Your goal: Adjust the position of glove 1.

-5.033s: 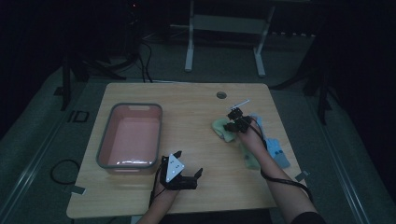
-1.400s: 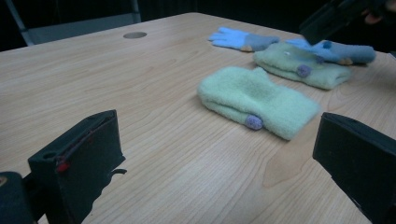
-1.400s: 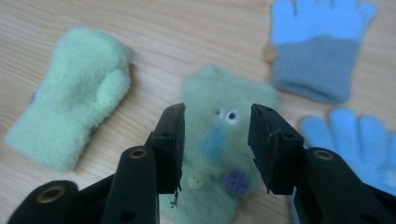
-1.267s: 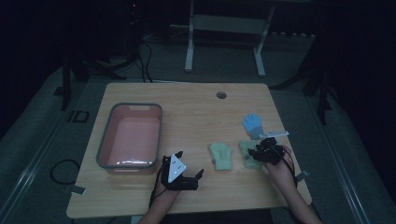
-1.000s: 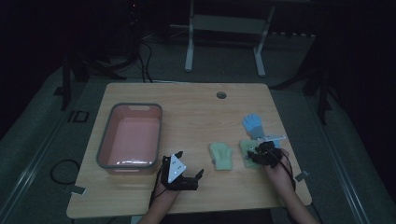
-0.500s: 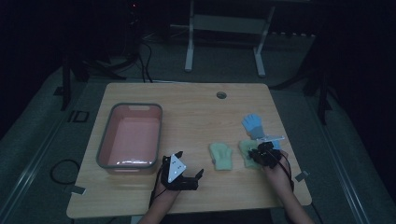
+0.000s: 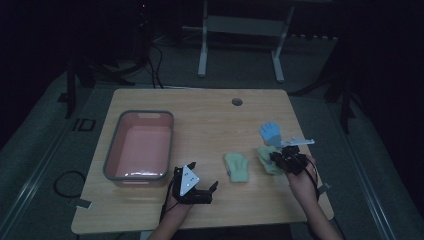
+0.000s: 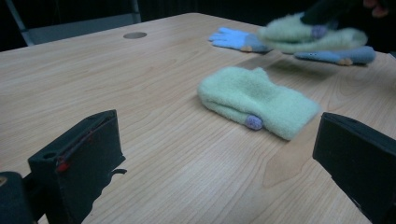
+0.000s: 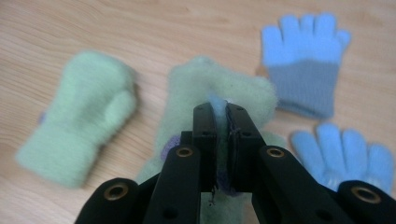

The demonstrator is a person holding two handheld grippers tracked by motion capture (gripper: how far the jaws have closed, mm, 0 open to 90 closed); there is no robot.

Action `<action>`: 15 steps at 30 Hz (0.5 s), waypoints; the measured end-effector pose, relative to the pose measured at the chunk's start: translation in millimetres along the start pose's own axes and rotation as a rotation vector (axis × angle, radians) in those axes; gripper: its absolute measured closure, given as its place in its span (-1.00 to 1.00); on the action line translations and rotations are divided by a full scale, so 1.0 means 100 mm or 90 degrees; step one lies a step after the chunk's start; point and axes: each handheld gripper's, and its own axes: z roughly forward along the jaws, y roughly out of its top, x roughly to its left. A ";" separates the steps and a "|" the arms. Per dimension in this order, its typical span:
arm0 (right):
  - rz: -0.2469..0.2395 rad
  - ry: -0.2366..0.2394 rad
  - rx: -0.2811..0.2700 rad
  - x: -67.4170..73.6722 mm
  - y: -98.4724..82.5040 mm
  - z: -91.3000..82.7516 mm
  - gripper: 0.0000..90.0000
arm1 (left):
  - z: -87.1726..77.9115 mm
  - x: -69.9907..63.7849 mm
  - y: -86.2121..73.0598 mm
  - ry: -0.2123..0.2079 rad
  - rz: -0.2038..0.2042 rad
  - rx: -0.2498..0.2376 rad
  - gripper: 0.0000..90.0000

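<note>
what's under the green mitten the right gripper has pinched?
The pinched green mitten hangs off the table with its shadow below. A blue glove lies partly beneath its far side. The right gripper covers the mitten's middle, so whatever lies directly below is hidden.

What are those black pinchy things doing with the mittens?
A person holds a pinching tool in each hand. The right gripper has pinched one green mitten and it is off the table. The other green mitten lies flat on the table, with two blue gloves nearby. The left gripper rests open near the pink tub.
</note>
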 end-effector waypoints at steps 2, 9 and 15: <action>-0.011 0.002 -0.011 0.05 0.08 -0.07 0.86 | 0.00 0.00 0.00 0.000 -0.001 0.000 -0.97; -0.022 0.006 -0.035 0.19 0.22 -0.15 0.86 | 0.00 0.00 0.00 0.000 -0.003 -0.002 -0.97; -0.040 0.022 -0.051 0.41 0.33 -0.19 0.86 | 0.00 0.00 0.00 -0.001 -0.001 -0.002 -0.97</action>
